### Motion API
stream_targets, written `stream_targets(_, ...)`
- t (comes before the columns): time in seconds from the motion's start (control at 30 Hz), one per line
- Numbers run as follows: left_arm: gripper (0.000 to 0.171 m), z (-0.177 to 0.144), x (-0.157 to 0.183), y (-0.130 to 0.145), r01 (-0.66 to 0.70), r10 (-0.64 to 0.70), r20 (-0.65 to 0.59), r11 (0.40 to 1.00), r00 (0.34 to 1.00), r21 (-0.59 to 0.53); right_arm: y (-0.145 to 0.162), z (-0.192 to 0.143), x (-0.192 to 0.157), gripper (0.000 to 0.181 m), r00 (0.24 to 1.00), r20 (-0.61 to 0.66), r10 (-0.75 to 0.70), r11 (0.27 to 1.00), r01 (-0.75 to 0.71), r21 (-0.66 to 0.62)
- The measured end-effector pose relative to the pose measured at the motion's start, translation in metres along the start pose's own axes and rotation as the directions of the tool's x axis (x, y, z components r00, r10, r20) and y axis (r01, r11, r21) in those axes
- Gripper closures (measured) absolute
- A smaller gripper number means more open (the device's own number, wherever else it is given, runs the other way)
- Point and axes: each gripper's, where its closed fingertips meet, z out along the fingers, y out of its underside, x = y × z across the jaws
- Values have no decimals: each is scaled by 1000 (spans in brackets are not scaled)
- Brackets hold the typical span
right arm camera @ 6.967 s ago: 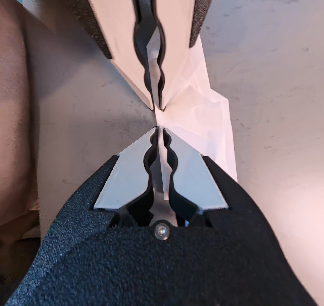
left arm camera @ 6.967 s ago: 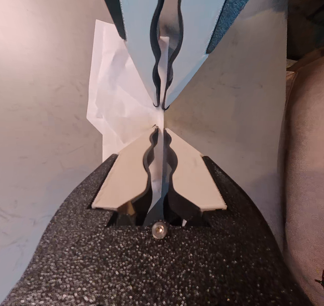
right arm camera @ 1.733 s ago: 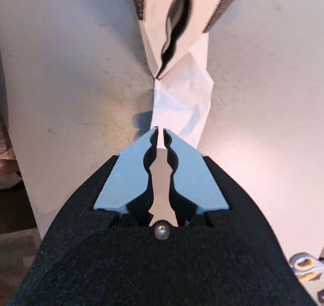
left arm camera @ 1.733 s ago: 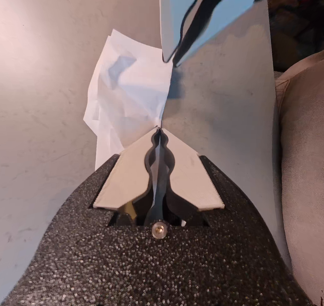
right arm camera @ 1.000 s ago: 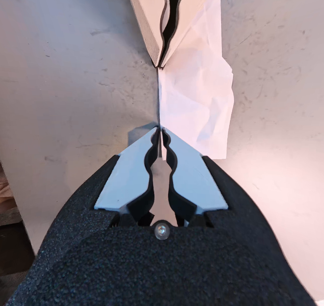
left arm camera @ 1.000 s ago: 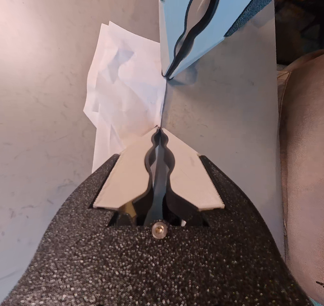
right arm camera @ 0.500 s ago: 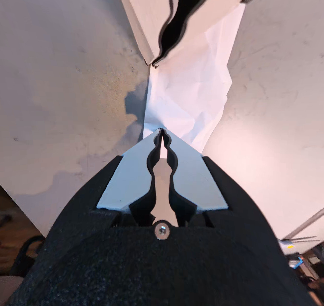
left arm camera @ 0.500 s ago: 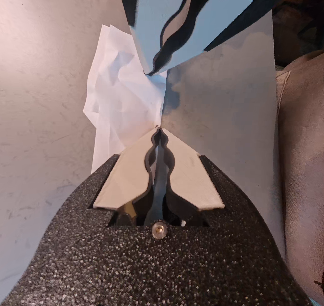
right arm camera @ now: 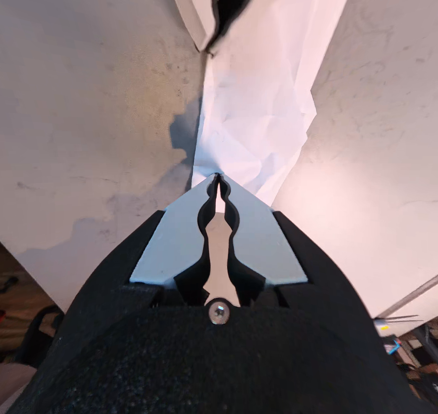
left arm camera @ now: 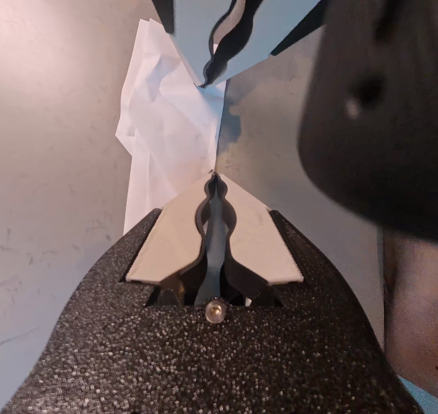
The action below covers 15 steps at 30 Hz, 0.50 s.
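The left gripper [left arm camera: 214, 174] is pinching the crumpled white paper [left arm camera: 170, 123]. Its jaws are pressing together at the tips, and a strip of the sheet is running back between them. The right gripper [right arm camera: 216, 174] is facing it from the paper's far end. Its tips are also meeting on the paper, on a corner of that end, and from both views it is looking like a pinch rather than a mere touch.

The pale, scuffed table [left arm camera: 59, 142] is spreading out beneath the paper on every side. Whether the sheet is resting on it or hanging just above it is not showing clearly.

The paper's long axis is running straight from one pair of tips to the other, in line with both sets of fingers. One straight edge of the paper is stretching between the two pinches. The creased body of the sheet is fanning out from that edge to one side only, the left gripper's left and the right gripper's right. Each gripper is thus sitting at one end of the paper, neither nearer to it than the other.

Beyond the table edge, off the paper's bare side, a brownish padded surface [left arm camera: 414, 296] is showing in the left wrist view.
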Motion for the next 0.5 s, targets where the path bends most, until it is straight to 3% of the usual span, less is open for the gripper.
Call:
stream_targets(0.1, 170, -15, 0, 2, 19, -20, 30, 999, 999, 46, 1, -6, 3, 165, 996, -25, 81, 991, -78, 106)
stream_targets(0.23, 149, -36, -5, 6, 48, -61, 97, 990, 993, 133, -10, -29, -1, 165, 994, -31, 104, 961, -92, 259)
stream_targets(0.37, 129, -37, -6, 13, 43, -67, 159, 988, 985, 145, -12, -15, -8, 160, 998, -9, 69, 974, -66, 219)
stream_targets(0.5, 124, -28, -11, 24, 4, -24, 238, 996, 971, 84, -12, -4, -18, 156, 992, 97, 85, 968, -106, 227)
